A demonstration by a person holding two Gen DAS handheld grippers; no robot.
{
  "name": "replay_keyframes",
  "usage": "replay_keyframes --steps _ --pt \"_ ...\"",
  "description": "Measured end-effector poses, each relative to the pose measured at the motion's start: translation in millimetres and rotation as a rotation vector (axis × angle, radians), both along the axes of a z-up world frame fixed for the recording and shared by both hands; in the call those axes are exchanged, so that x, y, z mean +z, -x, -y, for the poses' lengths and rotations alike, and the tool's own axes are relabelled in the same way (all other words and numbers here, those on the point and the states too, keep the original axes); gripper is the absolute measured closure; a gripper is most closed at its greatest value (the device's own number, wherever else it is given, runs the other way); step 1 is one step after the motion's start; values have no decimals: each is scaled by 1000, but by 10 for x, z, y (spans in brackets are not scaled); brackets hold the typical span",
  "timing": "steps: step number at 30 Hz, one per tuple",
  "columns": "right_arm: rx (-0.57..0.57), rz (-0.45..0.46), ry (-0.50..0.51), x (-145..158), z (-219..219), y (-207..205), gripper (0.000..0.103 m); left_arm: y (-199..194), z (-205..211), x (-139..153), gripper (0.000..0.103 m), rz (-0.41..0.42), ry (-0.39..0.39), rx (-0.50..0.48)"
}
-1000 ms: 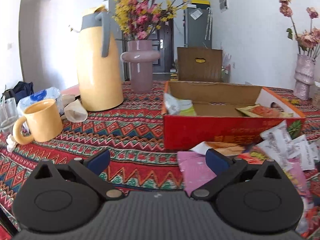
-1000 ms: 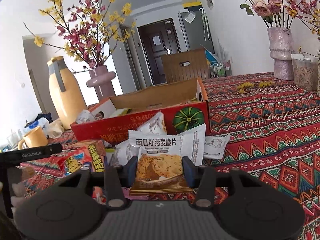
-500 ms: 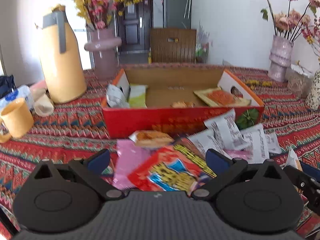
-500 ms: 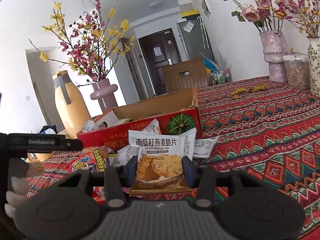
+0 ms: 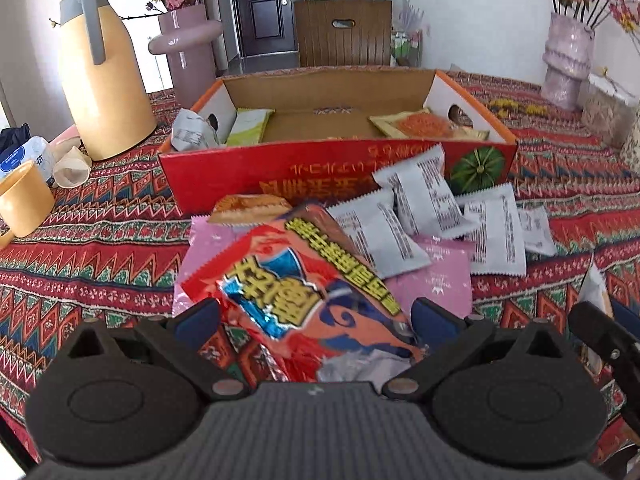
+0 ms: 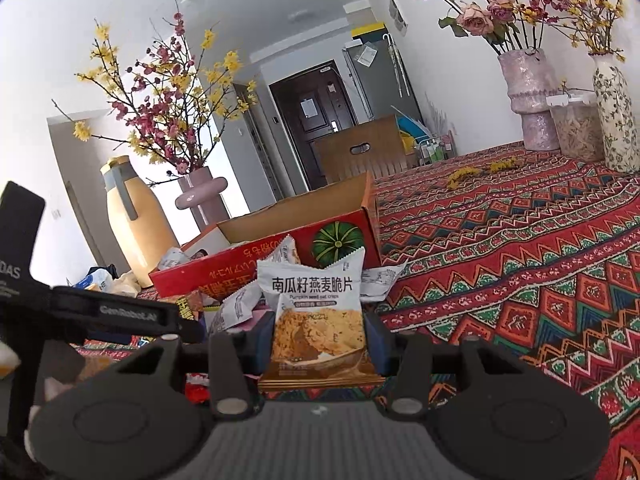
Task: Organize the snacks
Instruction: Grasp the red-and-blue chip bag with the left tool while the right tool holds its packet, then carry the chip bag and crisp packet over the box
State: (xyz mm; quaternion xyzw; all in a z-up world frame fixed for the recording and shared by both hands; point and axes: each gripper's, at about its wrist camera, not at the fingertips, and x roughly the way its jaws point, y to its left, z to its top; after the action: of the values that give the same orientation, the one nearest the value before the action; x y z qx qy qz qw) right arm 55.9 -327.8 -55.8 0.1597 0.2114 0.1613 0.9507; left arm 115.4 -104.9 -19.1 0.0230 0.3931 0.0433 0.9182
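Observation:
A red cardboard box (image 5: 224, 178) stands open on the patterned tablecloth and holds a few snack packets. In front of it lies a heap of snacks: a big red and blue bag (image 5: 304, 280), white packets (image 5: 380, 236) and pink packets (image 5: 436, 276). My left gripper (image 5: 316, 316) is open, its blue pads wide apart on either side of the near end of the red bag. In the right wrist view my right gripper (image 6: 318, 338) is shut on a pumpkin seed oat crisp packet (image 6: 316, 320), held upright in front of the red box (image 6: 344, 236).
A yellow thermos jug (image 5: 104, 80), a yellow mug (image 5: 24, 204) and a pink vase (image 5: 188, 48) stand left of the box. More vases (image 6: 532, 100) and a clear container (image 6: 576, 132) stand at the far right. The left gripper's frame (image 6: 100, 312) shows at the left of the right wrist view.
My left gripper has swung right, from the bare cloth to the snack heap, and tipped downward over the red bag. My right gripper has shifted slightly, still holding its packet.

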Motion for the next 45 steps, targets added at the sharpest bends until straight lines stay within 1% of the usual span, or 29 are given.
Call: replay_keyframes --steps 2,4,5,6,7,8,12,16,17,29,33,45 --pt "1 0 -3 -6 8 12 57 4 26 -27 0 -1 -16 -7" --pt "2 0 -5 -3 11 31 57 1 13 -36 3 -4 -11 -8" --pt "2 1 -5 -1 13 39 57 8 -5 -36 8 -6 0 -13" --pt "3 3 -5 2 15 49 57 15 -15 -33 15 -7 6 -19" --pt "3 4 -5 3 12 59 57 27 -22 -31 19 -7 11 -27" --pt "3 4 -4 5 9 65 57 42 -32 -26 27 -6 17 -37" --pt "8 6 0 18 -13 89 57 120 -75 4 37 6 32 -59" --pt "16 14 9 54 -51 138 57 201 -140 47 40 27 35 -63" --pt "16 16 11 63 -57 151 57 224 -157 56 42 34 34 -65" --pt "37 34 40 158 -188 217 57 435 -319 210 42 132 30 -89" --pt "40 42 51 196 -234 191 57 452 -335 274 42 157 19 -90" --pt "32 82 90 377 -354 -4 57 389 -415 456 42 222 26 -84"
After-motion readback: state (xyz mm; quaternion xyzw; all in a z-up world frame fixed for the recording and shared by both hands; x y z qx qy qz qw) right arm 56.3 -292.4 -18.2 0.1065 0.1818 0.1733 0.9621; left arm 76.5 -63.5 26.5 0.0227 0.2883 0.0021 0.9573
